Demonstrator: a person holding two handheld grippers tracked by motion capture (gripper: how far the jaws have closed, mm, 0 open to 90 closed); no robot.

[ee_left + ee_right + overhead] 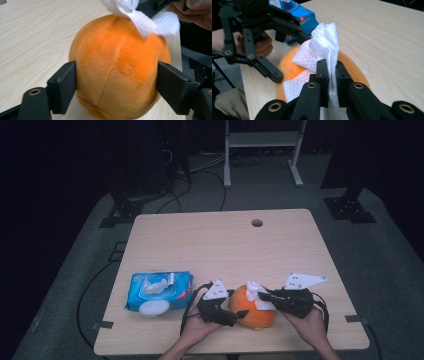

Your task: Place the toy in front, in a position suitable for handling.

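Orange plush ball [252, 310] at the tabletop's [220, 245] 6 o'clock edge looks light and squashy; left tool [116, 82] clamps its flanks wide, a sound hold. Right tool [329, 72], at its 3 o'clock, pinches a limp white wipe [322, 47] against its crown.

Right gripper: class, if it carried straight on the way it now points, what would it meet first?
Probably the orange plush ball, which lies right under the white wipe pinched in the right gripper; the left gripper stands off to one side.

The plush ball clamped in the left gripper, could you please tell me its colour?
Orange all over; the plush ball shows best in the left gripper view.
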